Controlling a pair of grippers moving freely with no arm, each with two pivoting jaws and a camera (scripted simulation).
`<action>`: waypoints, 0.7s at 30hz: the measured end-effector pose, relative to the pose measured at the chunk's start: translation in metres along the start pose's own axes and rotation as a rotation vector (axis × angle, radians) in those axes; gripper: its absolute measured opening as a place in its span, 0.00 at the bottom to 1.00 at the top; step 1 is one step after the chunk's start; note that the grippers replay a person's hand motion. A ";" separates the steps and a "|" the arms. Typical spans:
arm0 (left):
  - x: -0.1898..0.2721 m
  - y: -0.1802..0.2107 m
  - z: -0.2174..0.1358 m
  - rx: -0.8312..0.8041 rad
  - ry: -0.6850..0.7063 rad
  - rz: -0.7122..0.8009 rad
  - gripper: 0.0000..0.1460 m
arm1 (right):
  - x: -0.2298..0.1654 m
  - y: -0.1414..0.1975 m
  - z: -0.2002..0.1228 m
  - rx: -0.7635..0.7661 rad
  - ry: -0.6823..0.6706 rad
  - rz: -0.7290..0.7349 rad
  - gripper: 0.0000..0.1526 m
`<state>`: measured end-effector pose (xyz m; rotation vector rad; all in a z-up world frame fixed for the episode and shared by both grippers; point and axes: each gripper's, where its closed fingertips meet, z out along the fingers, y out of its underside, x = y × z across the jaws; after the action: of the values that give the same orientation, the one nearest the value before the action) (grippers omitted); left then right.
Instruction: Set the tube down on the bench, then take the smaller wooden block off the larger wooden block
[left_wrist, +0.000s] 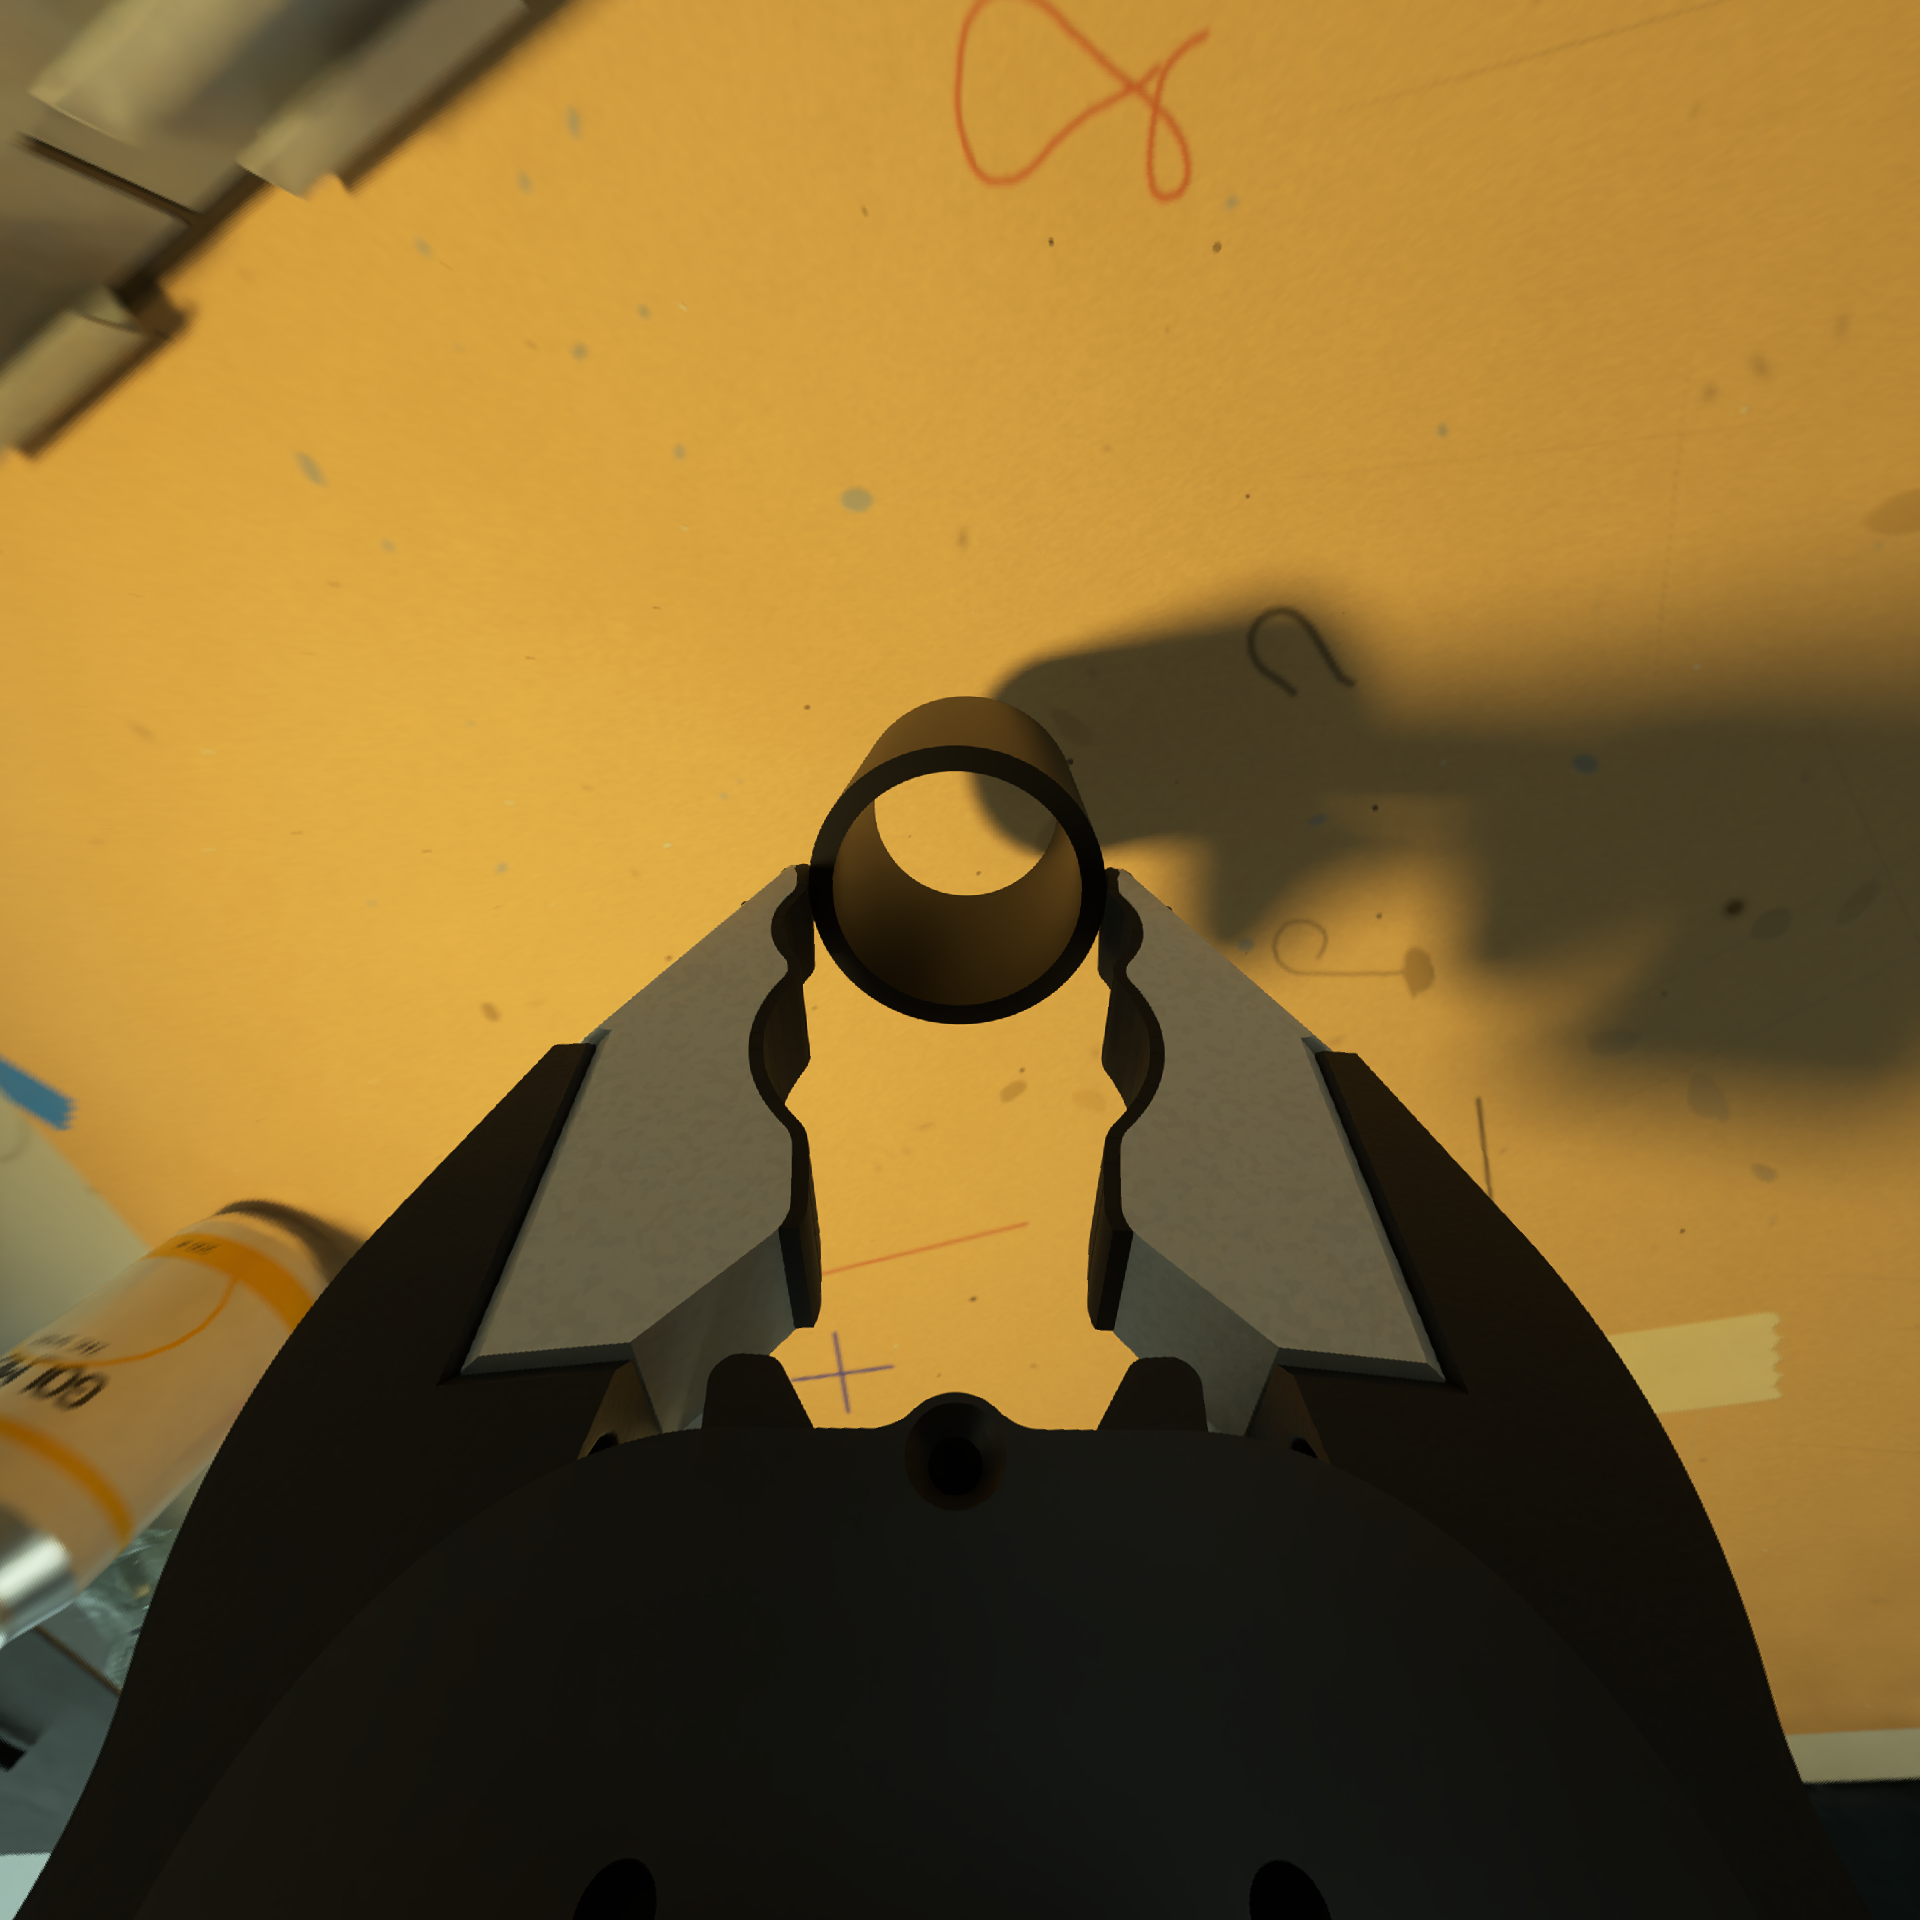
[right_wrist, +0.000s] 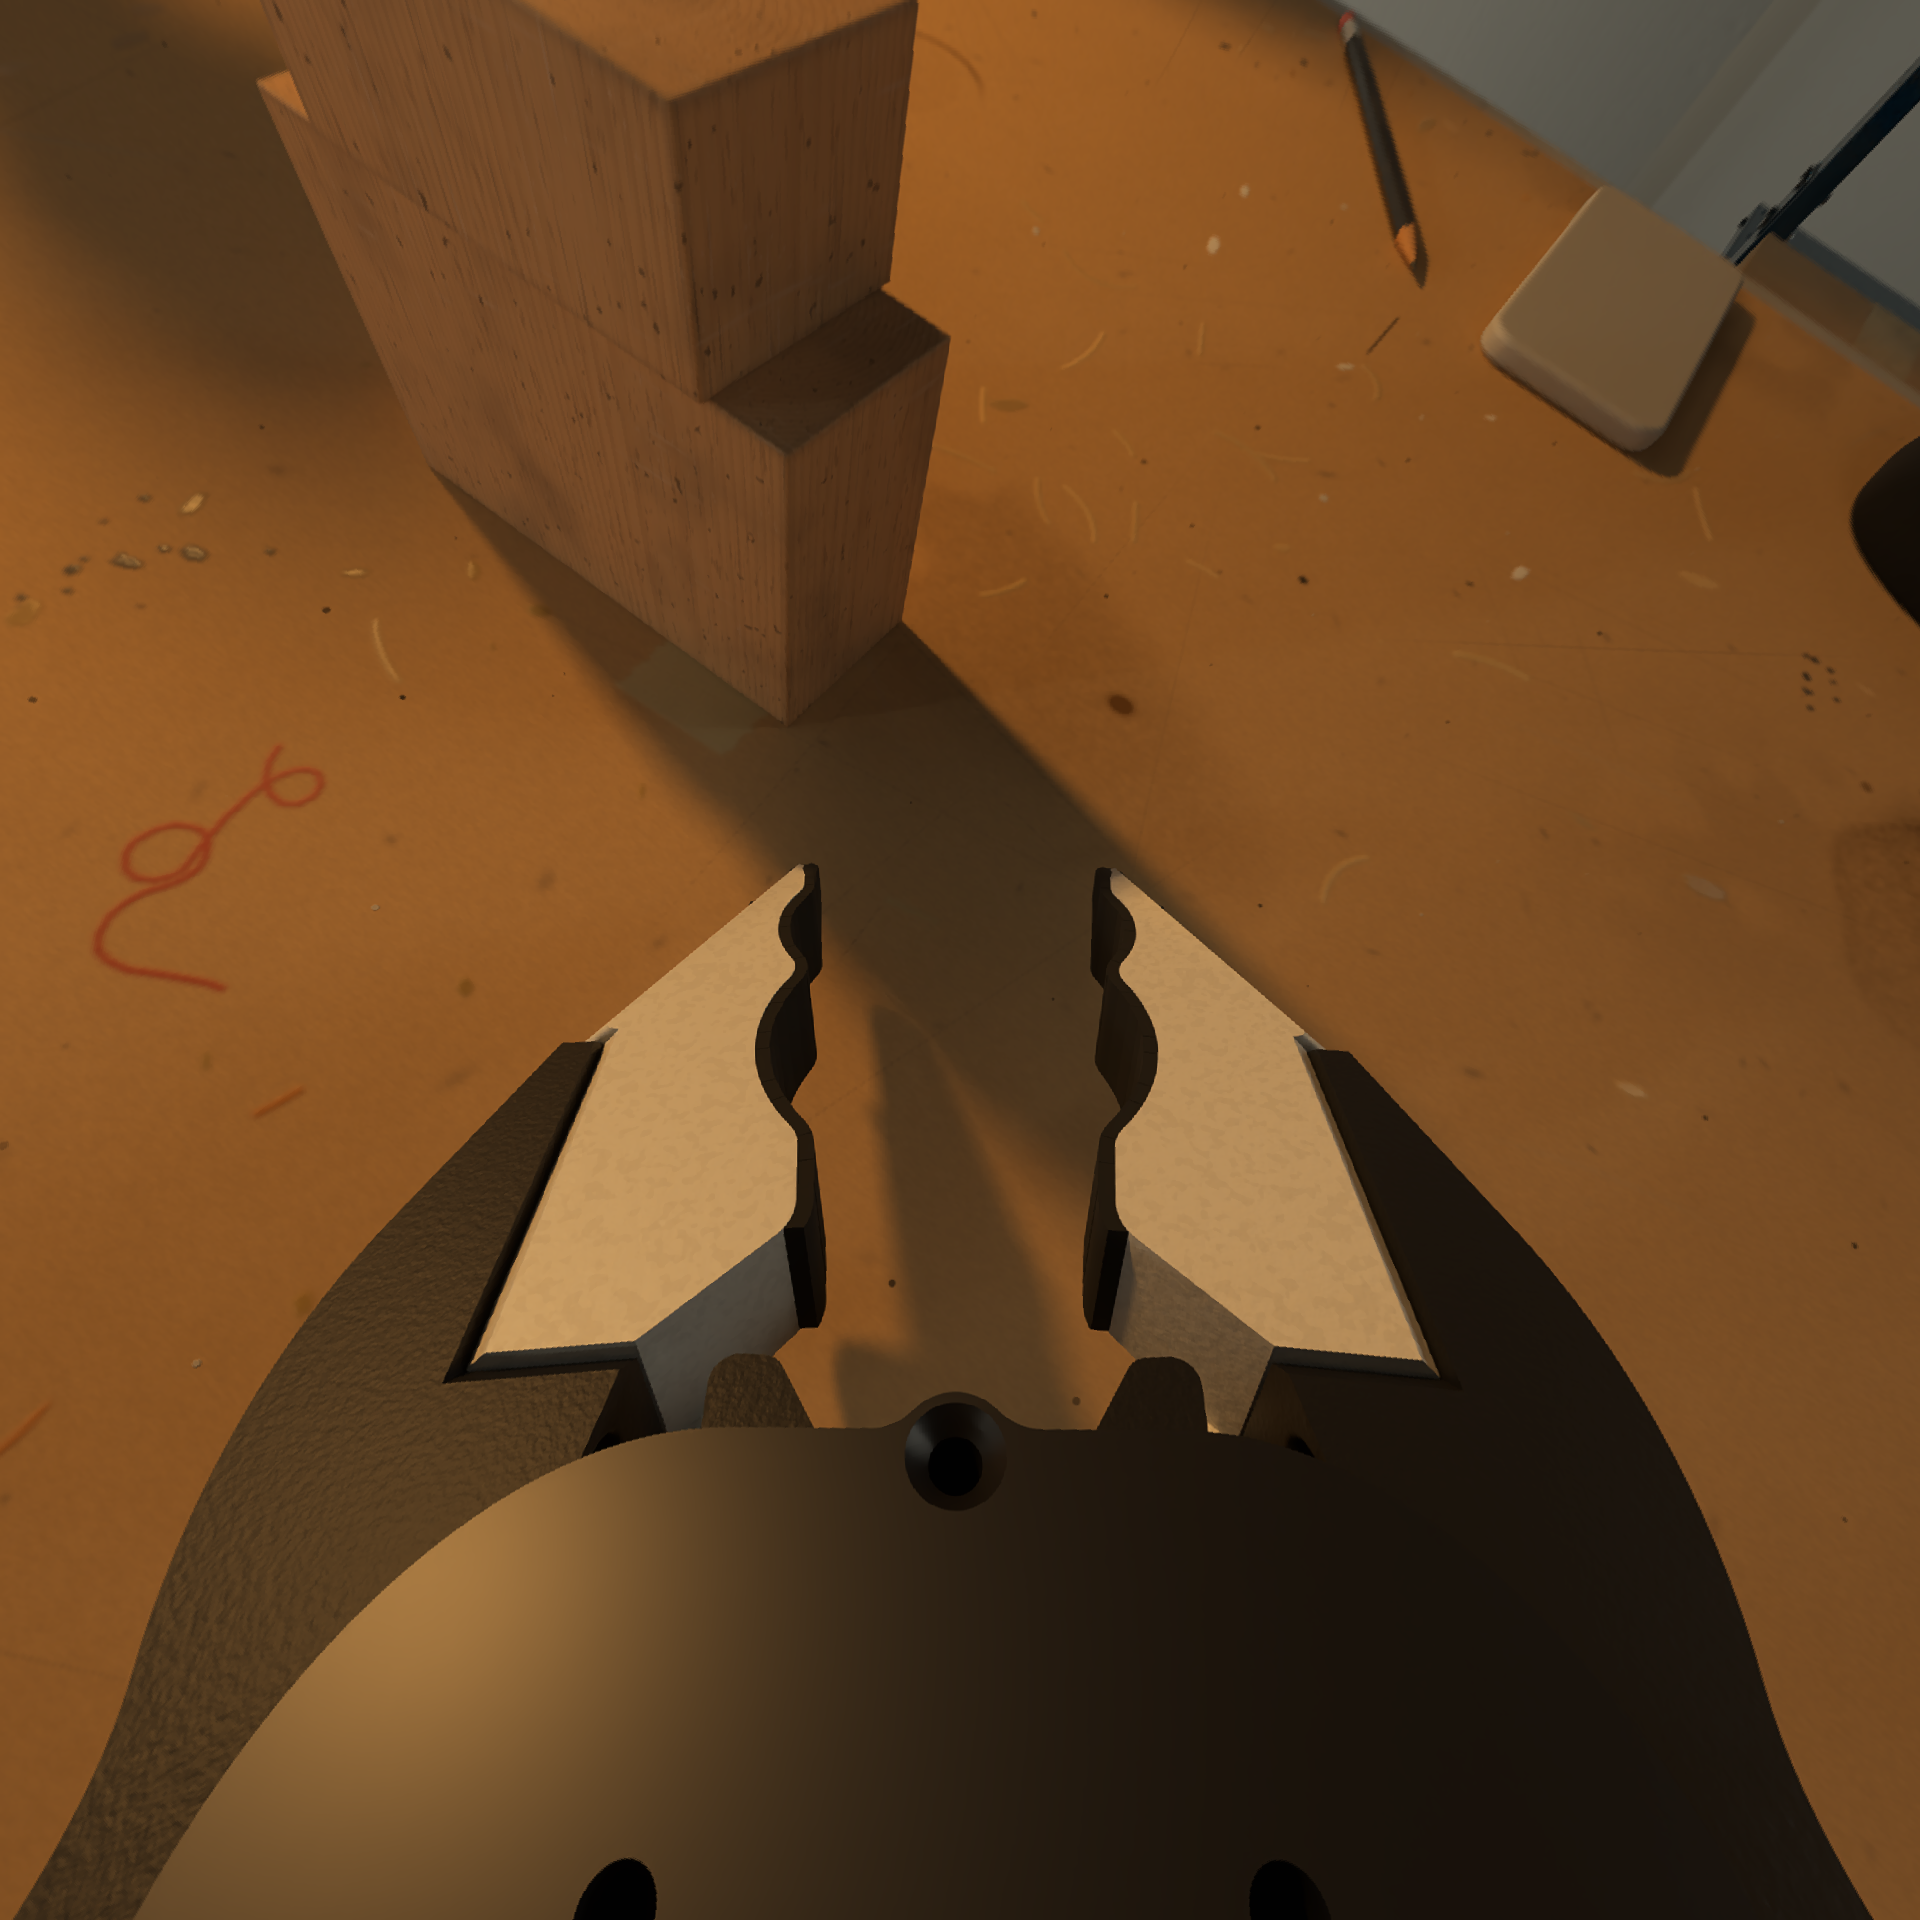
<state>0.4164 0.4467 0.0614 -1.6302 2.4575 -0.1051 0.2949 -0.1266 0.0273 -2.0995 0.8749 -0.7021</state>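
My left tongs (left_wrist: 956, 883) pinch the short dark tube (left_wrist: 956, 904) between their tips at 12 o'clock, its open bore facing me, held above the orange bench (left_wrist: 520, 675). My right tongs (right_wrist: 956, 883) gape wide and empty. The smaller wooden block (right_wrist: 665, 156) sits on the larger wooden block (right_wrist: 665, 520) at 11 o'clock, well apart.

Orange-tan bench (left_wrist: 623, 727) speckled with dark spots and red scribbles. Dark brown tube (left_wrist: 956, 935). Pale, grained wooden blocks (right_wrist: 644, 343) with dark flecks. Grey pencil (right_wrist: 1380, 145), beige pad (right_wrist: 1610, 317).
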 end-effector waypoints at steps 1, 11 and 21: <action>0.002 0.000 0.008 -0.018 0.017 -0.011 0.38 | 0.001 -0.001 -0.001 0.011 0.003 0.000 0.34; -0.004 -0.010 0.022 -0.038 -0.015 -0.027 0.47 | -0.003 0.002 0.000 -0.026 0.005 -0.051 0.34; 0.108 -0.087 -0.209 1.131 0.104 0.197 0.48 | 0.000 0.000 -0.002 -0.023 0.017 -0.049 0.35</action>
<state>0.4136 0.3039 0.2673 -0.8642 1.9085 -1.2808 0.2936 -0.1276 0.0278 -2.1449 0.8470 -0.7398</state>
